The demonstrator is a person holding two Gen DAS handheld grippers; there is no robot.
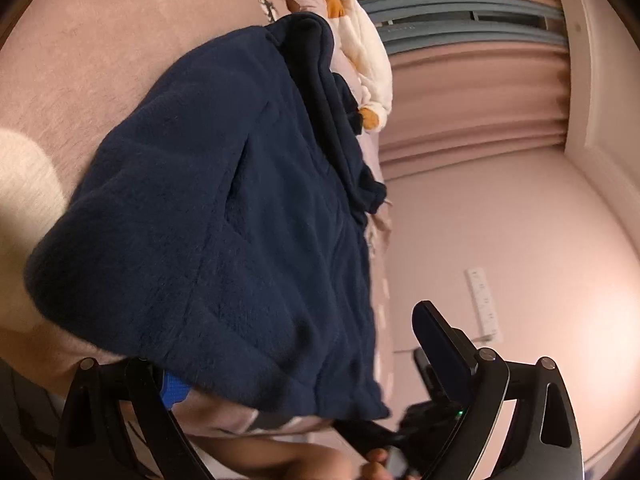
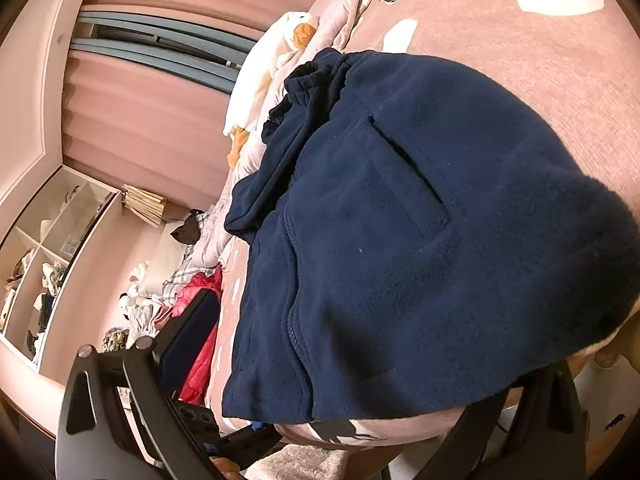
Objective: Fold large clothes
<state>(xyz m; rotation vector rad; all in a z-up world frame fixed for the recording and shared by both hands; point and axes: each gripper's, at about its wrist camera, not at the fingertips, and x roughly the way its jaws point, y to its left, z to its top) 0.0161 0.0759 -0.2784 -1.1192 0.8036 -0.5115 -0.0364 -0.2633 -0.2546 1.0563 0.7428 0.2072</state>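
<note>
A navy fleece garment (image 1: pixel 224 208) lies folded into a thick bundle on the pink bedspread (image 1: pixel 80 72), a pocket slit showing on top. In the left wrist view my left gripper (image 1: pixel 296 360) is open wide at the bundle's near edge. Its left finger (image 1: pixel 148 376) is partly hidden by the fleece hem, and its right finger (image 1: pixel 440 340) stands clear beyond the bed's side. In the right wrist view the same fleece garment (image 2: pixel 400 240) fills the frame. My right gripper (image 2: pixel 372 348) is open too; its left finger (image 2: pixel 192 320) is off the cloth, its right one covered by fleece.
A white and orange plush toy (image 1: pixel 364 52) lies past the garment by the pink curtain (image 1: pixel 480 100). A heap of mixed clothes (image 2: pixel 188 280) sits beside the bed, with open shelves (image 2: pixel 44 264) behind. A power strip (image 1: pixel 484 300) lies on the floor. A hand (image 1: pixel 376 460) shows below.
</note>
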